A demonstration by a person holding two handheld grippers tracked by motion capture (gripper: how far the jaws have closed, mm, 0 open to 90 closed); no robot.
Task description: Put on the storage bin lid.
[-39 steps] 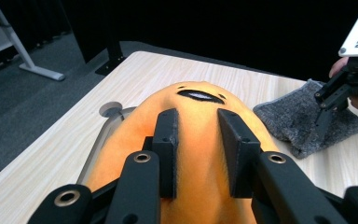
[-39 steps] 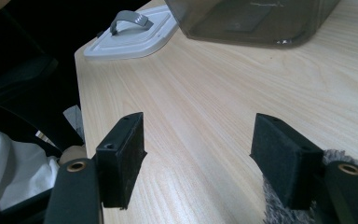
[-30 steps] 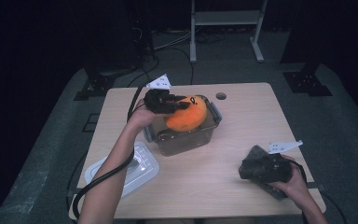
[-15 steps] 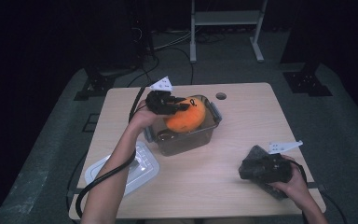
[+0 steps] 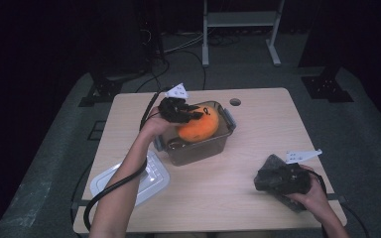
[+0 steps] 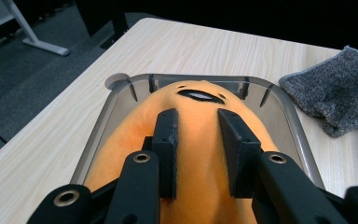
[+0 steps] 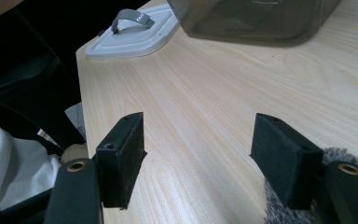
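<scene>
An orange plush toy (image 5: pixel 197 128) with a small stitched face (image 6: pixel 200 94) lies half inside a clear grey plastic container (image 5: pixel 198 151) at the table's middle. My left gripper (image 5: pixel 191 114) reaches in from the left, and its jaws are shut on the plush's back (image 6: pixel 198 119). The container's rim (image 6: pixel 116 93) curves around the toy. At the front right, my right gripper (image 5: pixel 284 179) rests low over the table with its jaws open (image 7: pixel 198 135) and bare wood between them. A grey fuzzy cloth (image 5: pixel 268 176) lies against it, under the right-hand jaw (image 7: pixel 284 210).
A white lid with a grey handle (image 5: pixel 134 178) lies at the front left, beside the person's left forearm; it also sits far off in the right gripper view (image 7: pixel 130 35). The table has a round cable hole (image 5: pixel 235 102) at the back. Black cables trail off the left edge.
The left gripper and the plush have shifted only slightly over the container. The right hand has kept still.
</scene>
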